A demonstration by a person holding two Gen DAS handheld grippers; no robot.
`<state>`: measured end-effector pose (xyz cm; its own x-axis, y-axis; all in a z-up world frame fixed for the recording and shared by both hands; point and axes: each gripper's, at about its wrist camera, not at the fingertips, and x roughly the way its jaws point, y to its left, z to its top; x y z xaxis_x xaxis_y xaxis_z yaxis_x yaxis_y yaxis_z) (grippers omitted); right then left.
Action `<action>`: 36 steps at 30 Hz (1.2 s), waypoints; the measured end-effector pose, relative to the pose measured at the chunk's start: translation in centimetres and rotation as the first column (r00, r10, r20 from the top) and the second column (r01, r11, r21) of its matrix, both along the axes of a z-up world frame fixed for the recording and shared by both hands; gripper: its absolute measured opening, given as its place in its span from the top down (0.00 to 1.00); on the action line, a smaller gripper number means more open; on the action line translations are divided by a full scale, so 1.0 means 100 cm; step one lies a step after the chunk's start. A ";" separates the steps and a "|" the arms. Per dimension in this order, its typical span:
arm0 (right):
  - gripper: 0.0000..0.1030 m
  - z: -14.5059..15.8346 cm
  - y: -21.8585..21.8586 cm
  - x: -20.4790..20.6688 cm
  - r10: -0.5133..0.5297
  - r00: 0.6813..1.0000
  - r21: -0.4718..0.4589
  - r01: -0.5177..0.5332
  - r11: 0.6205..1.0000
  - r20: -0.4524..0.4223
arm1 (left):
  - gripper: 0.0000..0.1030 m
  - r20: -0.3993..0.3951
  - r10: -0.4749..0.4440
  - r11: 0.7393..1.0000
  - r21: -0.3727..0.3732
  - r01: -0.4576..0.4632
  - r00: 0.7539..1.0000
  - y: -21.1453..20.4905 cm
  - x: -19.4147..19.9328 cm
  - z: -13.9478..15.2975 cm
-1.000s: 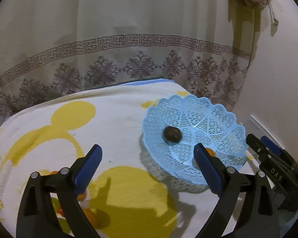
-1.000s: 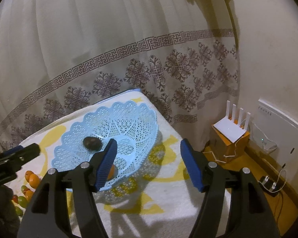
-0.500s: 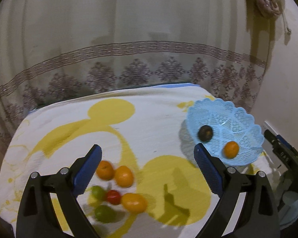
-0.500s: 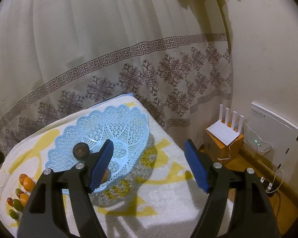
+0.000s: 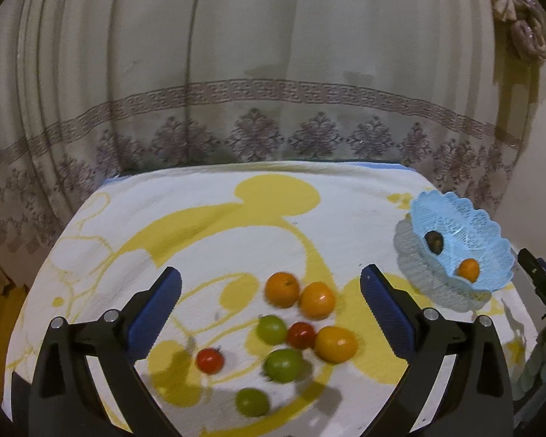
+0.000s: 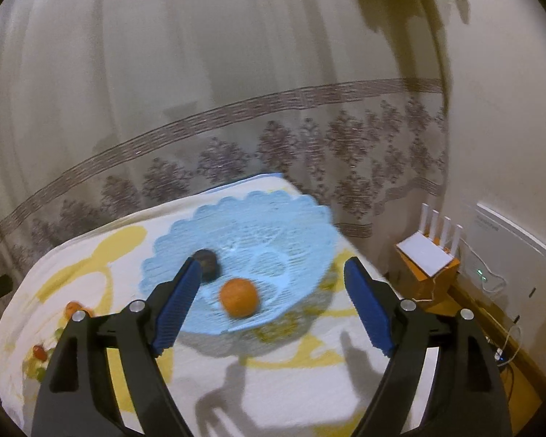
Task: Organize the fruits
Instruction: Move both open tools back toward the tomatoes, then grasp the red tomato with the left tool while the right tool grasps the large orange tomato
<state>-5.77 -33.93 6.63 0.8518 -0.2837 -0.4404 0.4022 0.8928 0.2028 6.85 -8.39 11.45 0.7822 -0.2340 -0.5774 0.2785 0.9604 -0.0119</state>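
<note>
Several loose fruits lie on the white and yellow cloth: two oranges (image 5: pixel 282 288), a yellow-orange one (image 5: pixel 335 344), green ones (image 5: pixel 283 364) and small red ones (image 5: pixel 209 360). My left gripper (image 5: pixel 270 272) hovers over this pile, its jaws opening with nothing between them. At the table's right end the light blue lace basket (image 5: pixel 486 231) holds a dark fruit (image 5: pixel 434 242) and an orange (image 5: pixel 469 269). My right gripper (image 6: pixel 272 263) hangs above the basket (image 6: pixel 258 202), jaws opening and empty. Below it lie the orange (image 6: pixel 238 296) and the dark fruit (image 6: pixel 209 264).
A patterned curtain (image 5: pixel 258 73) hangs close behind the table. Right of the table, a white router on an orange box (image 6: pixel 427 255) and a white wall unit (image 6: pixel 509 251) stand by the floor, with cables. The right gripper's body (image 5: pixel 542 284) shows at the left view's right edge.
The left view has swung left from the basket to the loose fruit pile. The right gripper's jaws have widened and pulled back, and the orange now shows plainly in the basket.
</note>
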 end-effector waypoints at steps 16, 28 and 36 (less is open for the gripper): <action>0.19 -0.015 0.084 0.019 0.190 0.977 -0.007 -0.192 0.981 -0.099 | 0.05 -0.129 0.122 0.992 0.017 -0.121 0.984 0.061 0.011 -0.059; 0.19 -0.031 0.121 0.036 0.281 0.945 0.005 -0.284 0.959 -0.169 | 0.32 -0.234 0.087 0.996 0.032 -0.082 0.968 0.060 0.020 -0.100; 0.18 -0.041 0.133 0.046 0.360 0.911 0.062 -0.355 0.933 -0.199 | 0.68 -0.252 0.048 0.998 -0.017 -0.054 0.966 0.064 0.019 -0.103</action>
